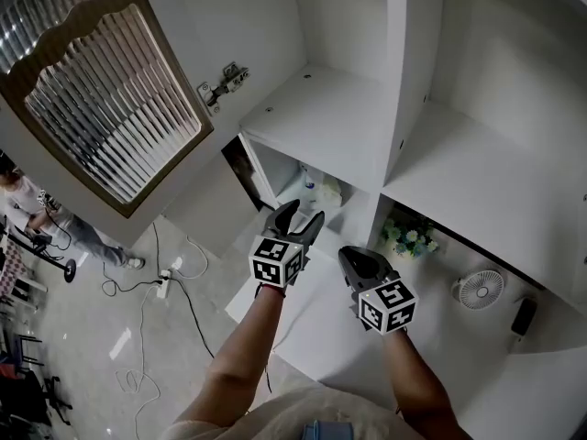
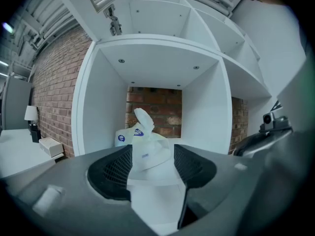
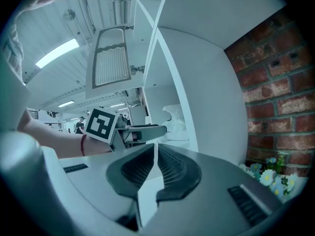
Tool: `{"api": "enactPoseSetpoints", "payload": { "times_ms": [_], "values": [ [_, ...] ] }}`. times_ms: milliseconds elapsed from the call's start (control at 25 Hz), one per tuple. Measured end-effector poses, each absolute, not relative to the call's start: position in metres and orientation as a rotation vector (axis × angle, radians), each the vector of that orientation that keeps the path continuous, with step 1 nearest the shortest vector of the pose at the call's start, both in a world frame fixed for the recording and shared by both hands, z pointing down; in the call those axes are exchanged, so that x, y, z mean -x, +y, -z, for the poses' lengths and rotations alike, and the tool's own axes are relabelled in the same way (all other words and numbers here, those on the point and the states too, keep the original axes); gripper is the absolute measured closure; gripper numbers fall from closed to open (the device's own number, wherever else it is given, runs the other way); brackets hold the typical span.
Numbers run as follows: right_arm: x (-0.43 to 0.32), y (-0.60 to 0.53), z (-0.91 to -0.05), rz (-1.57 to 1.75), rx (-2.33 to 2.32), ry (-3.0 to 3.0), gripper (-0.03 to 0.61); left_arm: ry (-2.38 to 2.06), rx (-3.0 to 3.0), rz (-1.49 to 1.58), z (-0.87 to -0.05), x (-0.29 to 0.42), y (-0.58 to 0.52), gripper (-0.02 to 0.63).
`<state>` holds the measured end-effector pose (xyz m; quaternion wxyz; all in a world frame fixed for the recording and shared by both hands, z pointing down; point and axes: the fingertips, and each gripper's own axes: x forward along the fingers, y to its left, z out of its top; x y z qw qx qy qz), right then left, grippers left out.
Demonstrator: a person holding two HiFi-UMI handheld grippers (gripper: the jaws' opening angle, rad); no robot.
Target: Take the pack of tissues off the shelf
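The left gripper (image 2: 152, 162) is spread wide, facing the tissues (image 2: 143, 133) in the shelf (image 2: 96, 107), and the right gripper (image 3: 155, 157) is pressed together.

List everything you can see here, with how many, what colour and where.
pack of tissues: one, white with blue marks, in the cubby ahead of the left tool
shelf unit: one, white, open cubbies, brick behind
cabinet door: one, brown frame with ribbed glass, swung open at upper left
flowers: one bunch, white and green, in the cubby to the right
fan: one, white, on the surface at lower right
power strip: one, white, on the floor with black cables
person: one, far left
left tool: one, grey and black, jaws apart, facing the tissues
right tool: one, grey and black, jaws together, empty
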<state>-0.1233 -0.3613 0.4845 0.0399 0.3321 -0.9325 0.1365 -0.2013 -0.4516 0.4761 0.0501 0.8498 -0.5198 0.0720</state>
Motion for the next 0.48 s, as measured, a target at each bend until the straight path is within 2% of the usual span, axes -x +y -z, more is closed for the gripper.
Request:
{"api": "enactPoseSetpoints", "payload": {
  "times_ms": [480],
  "values": [
    [0.138, -0.367, -0.487, -0.430, -0.989, -2.856, 0.558, -1.585, -2.517, -0.341, -0.493, 0.211, -0.479, 0.362]
  ]
}}
